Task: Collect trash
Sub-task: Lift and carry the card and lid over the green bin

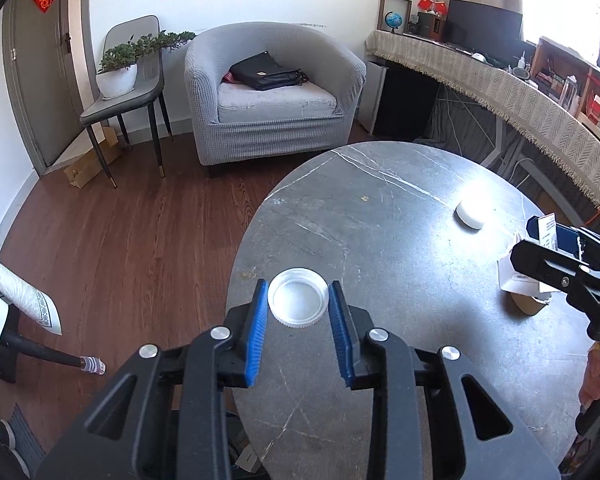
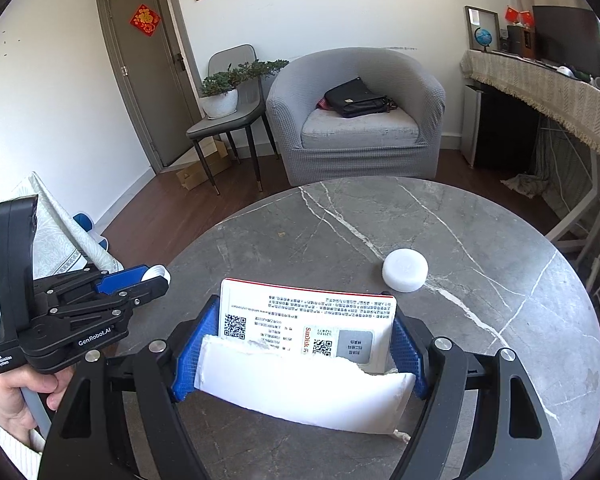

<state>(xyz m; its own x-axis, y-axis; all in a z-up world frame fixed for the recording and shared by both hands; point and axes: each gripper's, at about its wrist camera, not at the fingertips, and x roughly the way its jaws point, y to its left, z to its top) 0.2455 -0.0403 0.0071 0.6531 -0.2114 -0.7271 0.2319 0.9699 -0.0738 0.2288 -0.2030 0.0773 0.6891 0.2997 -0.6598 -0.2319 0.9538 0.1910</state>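
- Blue-padded fingers (image 1: 257,332) of the left gripper (image 1: 298,296) stand apart at lower centre of the left wrist view, flanking a clear plastic lid (image 1: 298,298) that lies open side up on the grey marble table (image 1: 380,208), near its left edge; whether the pads touch the lid's rim cannot be told.
- Right gripper (image 2: 300,344), at lower centre of its own view, is clamped on a torn white package (image 2: 300,384) with a printed SanDisk card (image 2: 308,316) standing behind it (QR codes show).
- White foam puck (image 2: 405,269) sits on the table right of centre, well apart from both grippers.
- Grey armchair (image 2: 356,116) with a black bag (image 2: 358,98) stands beyond the table, upper centre.
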